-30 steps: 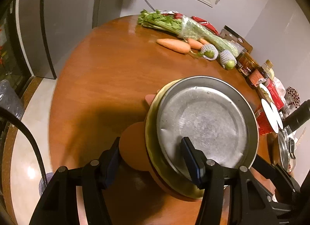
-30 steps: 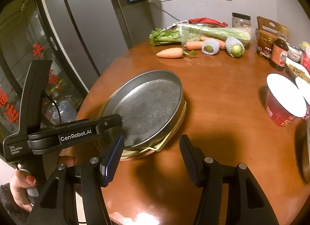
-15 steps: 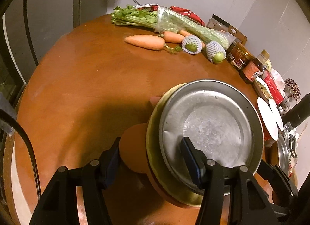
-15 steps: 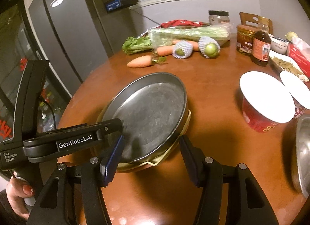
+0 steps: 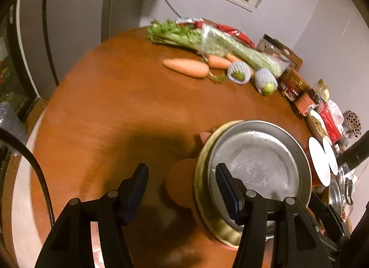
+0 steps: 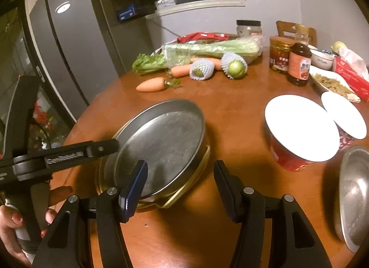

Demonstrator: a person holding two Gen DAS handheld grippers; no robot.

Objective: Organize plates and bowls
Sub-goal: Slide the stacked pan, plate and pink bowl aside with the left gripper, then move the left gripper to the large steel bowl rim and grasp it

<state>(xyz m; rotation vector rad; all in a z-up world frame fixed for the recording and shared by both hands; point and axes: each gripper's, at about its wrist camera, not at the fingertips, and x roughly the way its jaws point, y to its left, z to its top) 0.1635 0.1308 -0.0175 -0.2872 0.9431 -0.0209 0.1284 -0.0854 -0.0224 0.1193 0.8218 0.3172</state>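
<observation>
One round steel plate (image 6: 161,143) is sitting atop a yellow-rimmed dish (image 5: 207,217) on the round brown wooden table (image 5: 120,115). Left gripper (image 5: 180,187) is straddling the stack's near edge, jaws half open; grip unclear. Right gripper (image 6: 180,187) is hovering beside the plate, half open, holding nothing. Beyond the plate: three orange carrots (image 6: 151,85), two foam-netted green fruits (image 6: 235,66). Two white-lidded red tubs (image 6: 299,134) are standing right of it.

Dim warm light, fisheye warping, blur.

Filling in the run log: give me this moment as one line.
stage: stacking | left gripper: open, straddling stack rim | right gripper: open, empty, beside stack | metal plate: atop yellow dish | table
</observation>
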